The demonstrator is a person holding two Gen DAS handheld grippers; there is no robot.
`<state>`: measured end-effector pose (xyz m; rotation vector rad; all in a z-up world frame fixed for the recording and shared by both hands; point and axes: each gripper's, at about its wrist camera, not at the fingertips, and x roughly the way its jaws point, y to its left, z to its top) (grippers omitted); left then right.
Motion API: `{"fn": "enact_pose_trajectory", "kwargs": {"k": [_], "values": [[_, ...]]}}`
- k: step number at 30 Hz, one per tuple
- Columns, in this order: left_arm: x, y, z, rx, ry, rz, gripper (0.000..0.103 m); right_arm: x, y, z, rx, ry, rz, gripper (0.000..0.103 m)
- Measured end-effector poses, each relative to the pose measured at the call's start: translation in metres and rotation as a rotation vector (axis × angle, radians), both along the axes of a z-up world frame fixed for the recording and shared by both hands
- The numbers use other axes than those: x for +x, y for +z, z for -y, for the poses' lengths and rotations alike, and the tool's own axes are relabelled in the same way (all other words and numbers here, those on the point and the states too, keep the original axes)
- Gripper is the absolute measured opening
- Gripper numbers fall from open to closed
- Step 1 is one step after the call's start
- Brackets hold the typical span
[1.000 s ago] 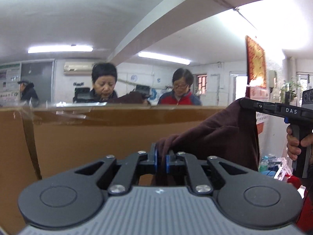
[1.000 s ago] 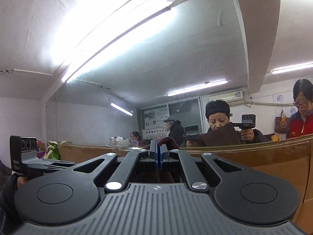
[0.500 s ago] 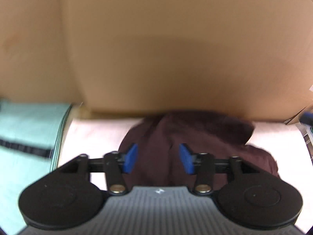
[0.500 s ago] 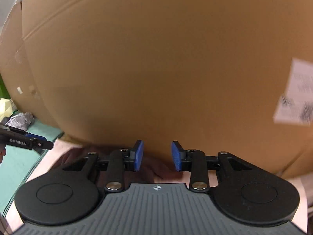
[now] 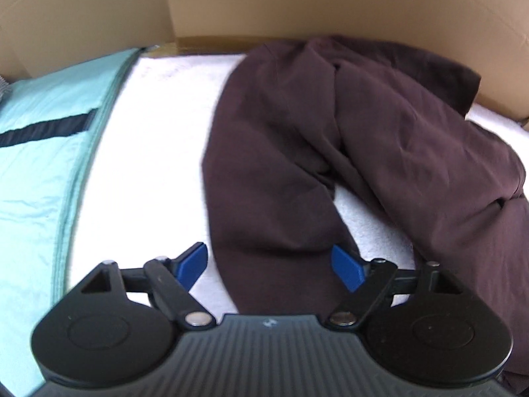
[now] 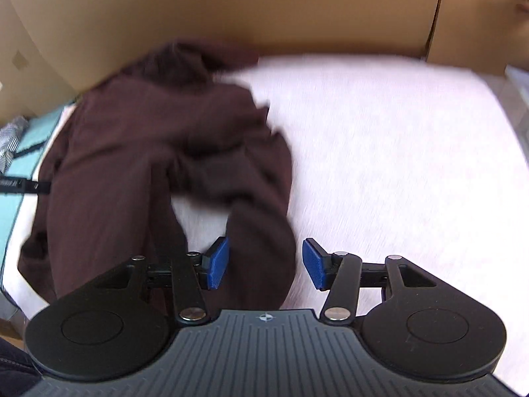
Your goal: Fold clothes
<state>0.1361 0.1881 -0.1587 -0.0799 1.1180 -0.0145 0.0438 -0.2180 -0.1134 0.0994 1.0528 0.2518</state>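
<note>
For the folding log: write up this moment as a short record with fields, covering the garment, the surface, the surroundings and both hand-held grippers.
garment: dark maroon cloth garment, crumpled, lying unfolded
surface: white fuzzy cloth table cover under the garment
beside it: mint-green fabric with a dark stripe, left of the cover
backdrop: brown cardboard wall behind
left hand-held gripper: jaws opening, garment edge between the blue pads, not pinched
right hand-held gripper: jaws opening, garment end between pads, not pinched

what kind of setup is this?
Probably an improvised garment-folding station rather than a home: a white padded surface walled in by cardboard panels, a dark maroon garment lying crumpled on it, and a mint-green cloth alongside.
</note>
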Motion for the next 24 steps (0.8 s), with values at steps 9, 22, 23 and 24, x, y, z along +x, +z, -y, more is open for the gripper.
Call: {"fn": "enact_pose_trajectory", "kwargs": {"k": [9, 22, 23, 24], "values": [[-0.012, 0.041, -0.034, 0.009, 0.058, 0.118, 0.002, 0.001, 0.025, 0.004, -0.018, -0.074, 0.070, 0.004], [0.009, 0.092, -0.115, 0.152, 0.144, 0.197, 0.010, 0.070, 0.135, 0.103, -0.426, -0.320, 0.426, 0.003], [0.018, 0.085, -0.114, 0.181, 0.138, 0.171, 0.009, 0.079, 0.126, 0.105, -0.461, -0.324, 0.399, 0.004], [0.020, 0.076, -0.115, 0.190, 0.115, 0.125, 0.010, 0.084, 0.113, 0.107, -0.493, -0.308, 0.315, 0.007]]}}
